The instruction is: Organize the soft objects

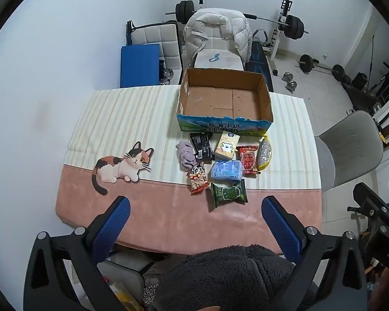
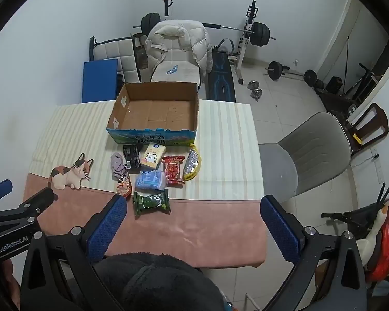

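An open cardboard box [image 1: 224, 98] [image 2: 155, 111] stands empty at the table's far side. In front of it lie several soft packets: a purple cloth [image 1: 185, 154] [image 2: 117, 165], a black pouch [image 1: 201, 145], a yellow tissue pack [image 1: 227, 146] [image 2: 153, 155], a red packet [image 1: 248, 159] [image 2: 173, 172], a yellow-silver packet [image 1: 264, 154], a blue tissue pack [image 1: 227, 170] [image 2: 151, 179], a panda snack bag [image 1: 197, 178] and a green packet [image 1: 228, 193] [image 2: 151, 202]. My left gripper [image 1: 195, 211] and right gripper [image 2: 194, 211] are open, empty, above the near table edge.
The table has a striped and pink cloth [image 1: 168, 215] with a cat picture [image 1: 122, 167]. A grey chair [image 2: 308, 155] stands to the right. A padded chair with a white jacket [image 1: 217, 33] and weight gear stand behind the table. The left gripper's body [image 2: 10, 220] shows at the right view's left.
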### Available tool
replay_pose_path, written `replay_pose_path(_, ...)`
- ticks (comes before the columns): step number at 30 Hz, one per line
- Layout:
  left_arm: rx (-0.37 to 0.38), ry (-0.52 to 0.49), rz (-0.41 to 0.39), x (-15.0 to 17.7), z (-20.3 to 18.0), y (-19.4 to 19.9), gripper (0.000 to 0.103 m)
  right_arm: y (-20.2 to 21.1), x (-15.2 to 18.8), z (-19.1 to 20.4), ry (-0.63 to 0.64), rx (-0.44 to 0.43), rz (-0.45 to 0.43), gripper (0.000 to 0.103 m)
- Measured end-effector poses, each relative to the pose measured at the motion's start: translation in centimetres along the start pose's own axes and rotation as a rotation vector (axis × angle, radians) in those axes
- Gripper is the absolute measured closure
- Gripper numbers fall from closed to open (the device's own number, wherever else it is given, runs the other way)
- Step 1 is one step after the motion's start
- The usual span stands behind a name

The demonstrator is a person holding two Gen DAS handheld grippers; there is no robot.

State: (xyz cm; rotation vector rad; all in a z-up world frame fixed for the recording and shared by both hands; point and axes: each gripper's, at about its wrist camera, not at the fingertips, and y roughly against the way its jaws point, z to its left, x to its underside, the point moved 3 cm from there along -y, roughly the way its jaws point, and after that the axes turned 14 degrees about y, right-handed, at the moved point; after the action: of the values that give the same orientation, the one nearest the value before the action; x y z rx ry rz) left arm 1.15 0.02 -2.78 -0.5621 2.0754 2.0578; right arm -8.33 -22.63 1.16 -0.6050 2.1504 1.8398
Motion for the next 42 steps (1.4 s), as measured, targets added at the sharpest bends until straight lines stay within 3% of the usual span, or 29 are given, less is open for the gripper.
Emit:
replay_pose_path(7,0.012,-0.003,0.002,0.3,-0.5,0.1,0.0,-0.1,-0.1,-0.1,-0.003,-0.04,-0.002,0.0)
replay_pose_path(42,0.033,-0.008,-0.028,0.7,-1.3,0.7,0.0,0.3,-0.3,0.3,0.013,-0.016,-0.017,0.0)
